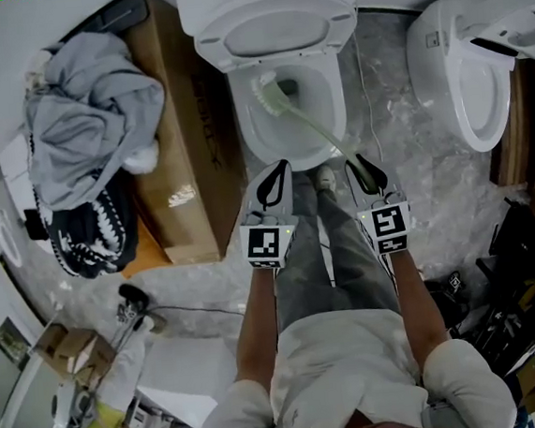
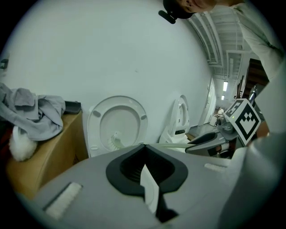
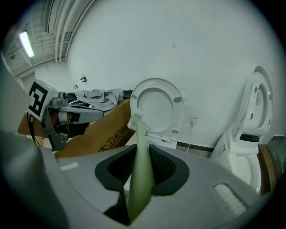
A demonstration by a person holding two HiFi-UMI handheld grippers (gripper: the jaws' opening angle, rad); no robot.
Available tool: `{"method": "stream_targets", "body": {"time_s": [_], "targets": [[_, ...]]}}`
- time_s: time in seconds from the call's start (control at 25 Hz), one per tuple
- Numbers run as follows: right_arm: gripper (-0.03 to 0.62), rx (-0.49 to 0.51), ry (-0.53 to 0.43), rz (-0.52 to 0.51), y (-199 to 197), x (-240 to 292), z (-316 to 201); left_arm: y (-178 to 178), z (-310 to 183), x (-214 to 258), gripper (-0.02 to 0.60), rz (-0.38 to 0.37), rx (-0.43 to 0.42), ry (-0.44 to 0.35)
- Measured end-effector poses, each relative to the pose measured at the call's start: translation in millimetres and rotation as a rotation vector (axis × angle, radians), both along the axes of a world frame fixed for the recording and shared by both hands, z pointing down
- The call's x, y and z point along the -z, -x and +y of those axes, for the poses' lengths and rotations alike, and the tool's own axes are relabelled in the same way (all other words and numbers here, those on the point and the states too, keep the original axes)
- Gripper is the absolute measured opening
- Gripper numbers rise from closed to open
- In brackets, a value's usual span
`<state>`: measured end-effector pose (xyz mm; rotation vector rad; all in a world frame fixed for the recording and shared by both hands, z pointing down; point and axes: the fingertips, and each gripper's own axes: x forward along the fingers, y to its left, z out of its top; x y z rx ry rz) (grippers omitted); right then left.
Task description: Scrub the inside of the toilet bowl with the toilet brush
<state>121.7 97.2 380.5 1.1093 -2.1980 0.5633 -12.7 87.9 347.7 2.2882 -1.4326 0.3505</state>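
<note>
Right tongs point(image 3: 139, 148) are clamped on the tail end of the brush point(image 1: 308, 124), the pale green handle pinched between the pads. Left tongs point(image 2: 143, 146) are closed tip to tip with nothing in them.

The handle runs up and to the left from the right tongs, and its bristle head sits inside the bowl point(image 1: 246, 126), at the inner wall on the far left side, under the raised seat point(image 1: 273, 31).

The main risk, as I judge it, is the grip. The handle is long and thin and is held only at its very end, so a firm scrubbing push could make it pivot or slide between the pads. It could also flex, so that the head skips off the wall. A fast stroke might flick water over the rim towards the box point(image 1: 181, 141) and the clothes point(image 1: 88, 113) just beside the toilet.

Both forearms reach forward and down, roughly parallel, one on each side of the person's legs. The right tongs angle inward towards the bowl. The left tongs point at the front rim and are idle.
</note>
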Motion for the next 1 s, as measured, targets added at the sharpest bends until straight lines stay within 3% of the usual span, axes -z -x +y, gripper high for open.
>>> {"method": "stream_targets", "body": {"time_s": [0.56, 1.0], "targets": [[0.091, 0.012, 0.139, 0.078, 11.0, -101.6, 13.5, 2.2, 4.4, -79.6, 0.02, 0.013, -0.033, 0.107], [0.091, 0.031, 0.27, 0.143, 12.6, -179.9, 35.3, 10.4, 13.3, -125.2, 0.02, 0.025, -0.01, 0.166]]}}
